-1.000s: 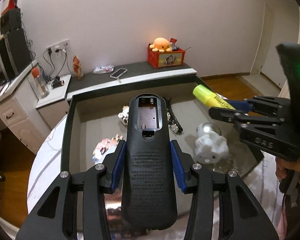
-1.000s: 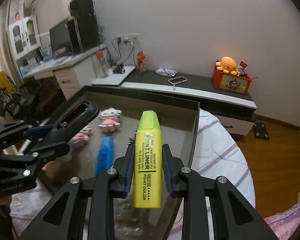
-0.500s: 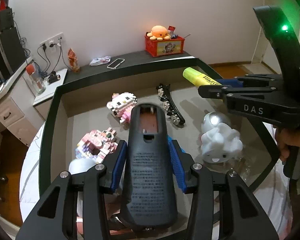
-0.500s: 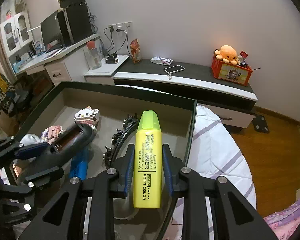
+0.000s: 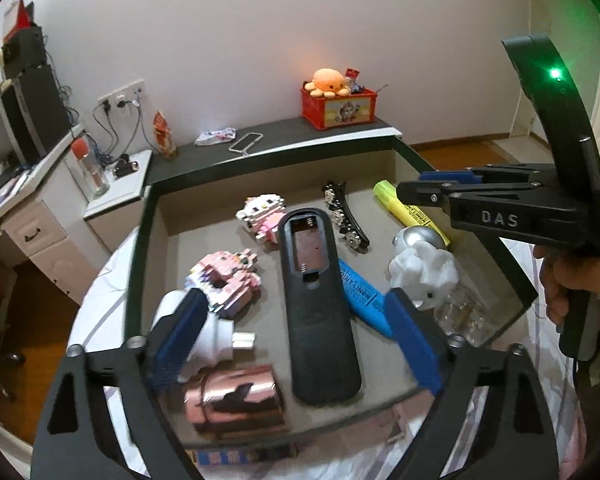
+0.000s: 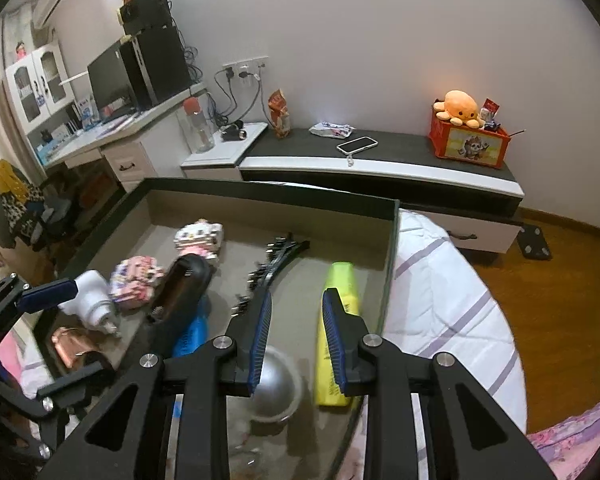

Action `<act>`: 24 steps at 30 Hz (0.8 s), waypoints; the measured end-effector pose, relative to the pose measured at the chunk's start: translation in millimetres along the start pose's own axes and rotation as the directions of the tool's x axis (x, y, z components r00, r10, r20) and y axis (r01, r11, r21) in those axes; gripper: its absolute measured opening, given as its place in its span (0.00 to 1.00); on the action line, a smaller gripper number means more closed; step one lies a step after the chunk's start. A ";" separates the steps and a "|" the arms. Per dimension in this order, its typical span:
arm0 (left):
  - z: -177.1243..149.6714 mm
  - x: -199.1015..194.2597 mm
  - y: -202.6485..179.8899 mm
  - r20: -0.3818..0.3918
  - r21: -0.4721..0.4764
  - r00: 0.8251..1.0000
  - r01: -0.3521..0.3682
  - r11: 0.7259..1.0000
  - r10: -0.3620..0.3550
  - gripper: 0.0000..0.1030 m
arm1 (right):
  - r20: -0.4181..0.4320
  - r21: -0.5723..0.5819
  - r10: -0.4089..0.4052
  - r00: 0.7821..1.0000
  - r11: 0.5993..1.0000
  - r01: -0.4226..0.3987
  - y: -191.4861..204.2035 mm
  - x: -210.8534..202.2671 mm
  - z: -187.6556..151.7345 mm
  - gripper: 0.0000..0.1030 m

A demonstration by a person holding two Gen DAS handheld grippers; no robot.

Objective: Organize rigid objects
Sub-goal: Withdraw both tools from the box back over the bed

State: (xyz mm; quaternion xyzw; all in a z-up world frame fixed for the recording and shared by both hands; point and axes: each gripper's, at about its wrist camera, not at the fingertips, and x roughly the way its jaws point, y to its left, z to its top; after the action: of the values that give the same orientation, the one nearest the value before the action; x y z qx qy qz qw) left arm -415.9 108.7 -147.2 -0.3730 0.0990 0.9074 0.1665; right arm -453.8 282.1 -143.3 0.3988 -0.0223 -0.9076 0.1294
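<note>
The remote control and yellow highlighter lie in the tray for storage, as left gripper and right gripper jaws are opening, gripping nothing.

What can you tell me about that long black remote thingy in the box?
The remote is long, black and plastic-looking, with a bumpy textured back facing up. Its battery cover is off, so the empty battery slot with springs shows near the far end. It lies flat in the box, its right edge partly over a blue marker. The left gripper is opening, its pads apart from the remote on either side.
</note>
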 end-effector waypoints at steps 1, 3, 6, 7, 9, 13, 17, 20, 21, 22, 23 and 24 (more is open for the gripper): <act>-1.1 -4.3 1.6 0.004 -0.002 1.000 -0.001 1.000 0.001 0.91 | 0.003 0.000 0.001 1.000 1.000 -0.001 3.1 -4.6 -1.1 0.43; -4.2 -14.3 4.7 0.009 -0.014 1.000 0.009 1.000 -0.009 0.93 | 0.028 -0.008 -0.006 1.000 1.000 0.006 10.5 -14.7 -2.7 0.50; -10.8 -30.8 8.9 0.025 -0.030 1.000 0.006 1.000 -0.005 0.96 | 0.055 -0.019 0.016 0.998 1.000 -0.015 22.8 -33.6 -6.1 0.54; -13.7 -35.9 9.5 0.030 -0.033 1.000 0.008 0.999 -0.007 0.96 | 0.070 -0.025 0.022 0.997 0.999 -0.021 28.1 -42.9 -8.4 0.59; -18.3 -46.3 11.5 0.042 -0.041 0.999 0.013 0.999 -0.011 0.97 | 0.096 -0.042 0.014 0.995 0.999 -0.010 36.7 -56.0 -11.6 0.76; -31.9 -68.4 13.4 0.064 -0.058 0.998 0.001 0.998 0.003 1.00 | 0.156 -0.068 -0.008 0.988 0.997 0.019 55.2 -84.3 -21.8 0.78; -52.5 -93.2 18.9 0.085 -0.073 0.996 -0.006 0.997 0.012 1.00 | 0.208 -0.075 -0.023 0.978 0.996 0.040 71.4 -112.4 -38.3 0.80; -73.3 -107.6 26.2 0.084 -0.097 0.996 -0.016 0.995 0.024 1.00 | 0.210 -0.074 -0.014 0.978 0.997 0.030 79.2 -127.3 -53.5 0.80; -80.4 -111.4 29.8 0.079 -0.110 0.996 -0.025 0.994 0.034 1.00 | 0.210 -0.075 -0.009 0.978 0.997 0.026 83.7 -131.8 -61.3 0.80; -88.7 -114.7 33.2 0.073 -0.123 0.997 -0.031 0.992 0.040 1.00 | 0.212 -0.072 -0.006 0.977 0.997 0.022 86.1 -134.6 -68.2 0.80; -97.7 -117.5 36.6 0.066 -0.137 0.997 -0.038 0.990 0.047 1.00 | 0.207 -0.064 -0.007 0.978 0.998 0.020 88.5 -136.7 -76.3 0.80; -106.4 -119.6 40.0 0.056 -0.153 0.997 -0.048 0.987 0.057 1.00 | 0.200 -0.055 -0.010 0.980 0.998 0.021 91.0 -137.8 -85.3 0.80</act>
State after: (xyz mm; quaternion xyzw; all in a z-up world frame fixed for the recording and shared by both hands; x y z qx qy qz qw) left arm -282.8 12.0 -134.7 -0.3542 0.0344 0.9272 0.1166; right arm -282.4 234.4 -89.3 0.3021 -0.0061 -0.9442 0.1308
